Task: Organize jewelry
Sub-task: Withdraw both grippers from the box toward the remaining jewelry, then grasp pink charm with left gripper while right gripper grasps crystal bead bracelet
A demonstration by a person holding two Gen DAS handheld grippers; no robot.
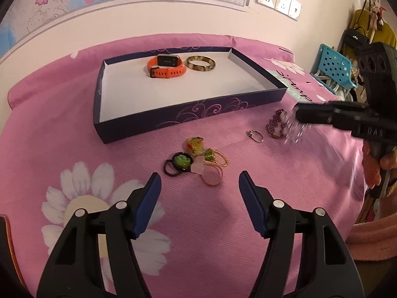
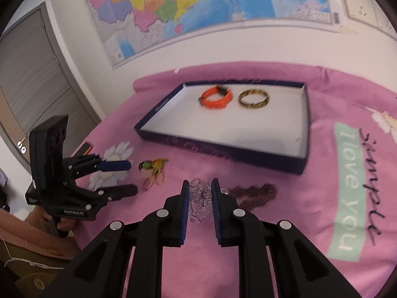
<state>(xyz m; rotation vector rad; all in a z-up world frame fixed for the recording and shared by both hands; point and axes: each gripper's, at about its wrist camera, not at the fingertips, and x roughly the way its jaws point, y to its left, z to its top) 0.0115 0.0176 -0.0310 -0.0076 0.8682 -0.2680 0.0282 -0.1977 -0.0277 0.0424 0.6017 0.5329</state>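
A dark blue box (image 1: 148, 121) (image 2: 304, 149) with a white inside holds an orange watch (image 1: 165, 67) (image 2: 215, 98) and a brown bangle (image 1: 201, 63) (image 2: 253, 98). My right gripper (image 2: 200, 187) (image 1: 296, 114) is shut on a clear crystal bead bracelet (image 2: 201, 198) (image 1: 294, 131) just above the pink cloth. A dark red chain (image 1: 275, 124) (image 2: 253, 193) lies beside it. My left gripper (image 1: 199, 180) (image 2: 126, 176) is open and empty, just short of a cluster of rings (image 1: 198, 160) (image 2: 153, 171). A small ring (image 1: 255, 135) lies apart.
A pink flowered cloth (image 1: 74, 149) (image 2: 273, 260) covers the table. A wall with a map (image 2: 198, 5) and sockets (image 1: 279, 0) stands behind. A blue basket (image 1: 333, 64) and hanging bags (image 1: 357, 37) are at the far right. A door (image 2: 32, 74) is at the left.
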